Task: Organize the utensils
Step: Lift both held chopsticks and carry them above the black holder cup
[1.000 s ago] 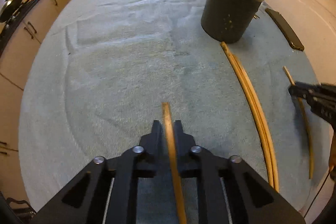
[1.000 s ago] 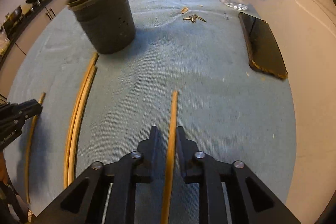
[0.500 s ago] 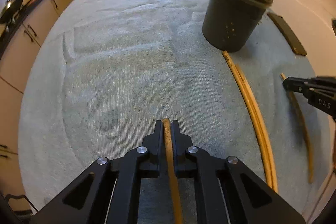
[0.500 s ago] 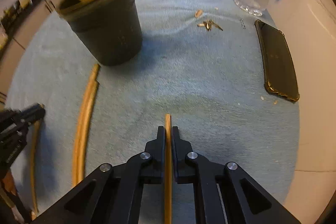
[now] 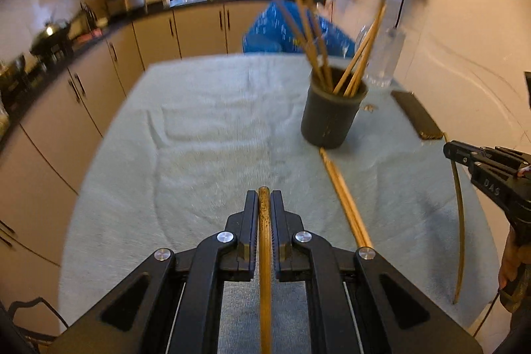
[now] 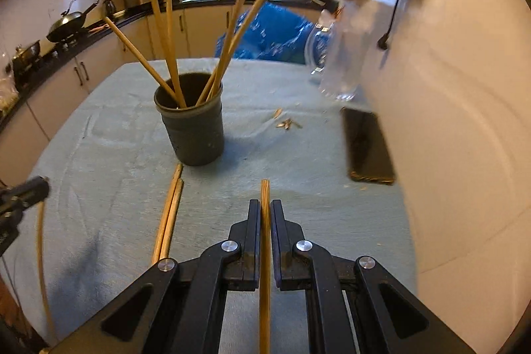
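Towel-covered table (image 6: 298, 175) bears a dark cup (image 6: 194, 128) of chopsticks (image 6: 166, 45); each tool clamps one chopstick.

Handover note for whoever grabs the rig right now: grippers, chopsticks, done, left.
Left gripper: shut on a chopstick, lifted off the cloth.
Right gripper: shut on another chopstick, also raised.
Dark holder cup stands upright on the table cloth, with about five chopsticks already inside.
A loose pair lies side by side on the cloth just in front of the cup.
A black phone and a clear pitcher sit to the right of the cup; steer clear.
Left to do: drop both held sticks into the cup, then collect the pair.
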{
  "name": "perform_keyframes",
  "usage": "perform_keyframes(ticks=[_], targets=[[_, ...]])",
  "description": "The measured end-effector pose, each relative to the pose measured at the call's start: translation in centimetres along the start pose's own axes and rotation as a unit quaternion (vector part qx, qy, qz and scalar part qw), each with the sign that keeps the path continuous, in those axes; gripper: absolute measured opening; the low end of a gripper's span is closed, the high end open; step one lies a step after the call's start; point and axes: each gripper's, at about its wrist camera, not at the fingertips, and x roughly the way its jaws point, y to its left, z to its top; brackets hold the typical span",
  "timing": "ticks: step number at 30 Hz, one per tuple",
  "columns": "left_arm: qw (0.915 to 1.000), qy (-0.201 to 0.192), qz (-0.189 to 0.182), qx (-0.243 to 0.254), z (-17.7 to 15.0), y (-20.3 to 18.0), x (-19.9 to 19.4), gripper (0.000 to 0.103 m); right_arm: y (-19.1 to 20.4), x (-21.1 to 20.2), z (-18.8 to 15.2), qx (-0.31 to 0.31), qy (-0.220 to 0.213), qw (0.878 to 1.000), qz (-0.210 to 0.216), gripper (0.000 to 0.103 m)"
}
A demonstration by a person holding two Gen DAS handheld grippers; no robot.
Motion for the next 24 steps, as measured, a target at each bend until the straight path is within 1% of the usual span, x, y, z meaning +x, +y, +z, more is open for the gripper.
perform_keyframes(ticks=[1, 3, 8, 10, 13, 16, 19, 24], targets=[[0.9999, -0.011, 0.001, 0.002, -0.1, -0.4, -0.8, 0.007, 0.3, -0.4, 0.0, -0.002, -0.003, 1.000, -0.006, 0.006], [0.9998, -0.022, 0.000, 0.004, -0.3, -0.3, -1.8, 0.007, 1.0, -1.4, -0.4, -0.011, -0.012, 1.000, -0.021, 0.006], [0.9992, -0.039, 0.003, 0.004, -0.7, -0.4, -3.9, 0.007, 2.2, -3.0, -1.1, -0.036, -0.037, 0.997, -0.054, 0.005], [0.9990, -0.044, 0.003, 0.002, -0.8, -0.2, -4.4, 0.007, 2.3, -3.7, -1.3, -0.039, -0.047, 0.996, -0.061, 0.006], [0.9985, -0.054, 0.003, -0.004, -0.7, -0.1, -5.5, 0.007, 2.3, -4.0, -1.6, -0.039, -0.057, 0.996, -0.061, 0.006], [0.9978, -0.064, -0.007, -0.012, -0.6, 0.2, -6.6, 0.007, 1.9, -4.7, -1.7, -0.028, -0.068, 0.996, -0.048, 0.006], [0.9960, -0.075, -0.036, -0.032, 0.0, 0.8, -7.6, 0.007, 0.6, -5.6, -1.4, 0.002, -0.080, 0.997, -0.010, 0.006], [0.9916, -0.089, -0.070, -0.062, 1.2, 1.9, -9.0, 0.007, -1.1, -7.0, -0.9, 0.043, -0.101, 0.994, 0.027, 0.006]])
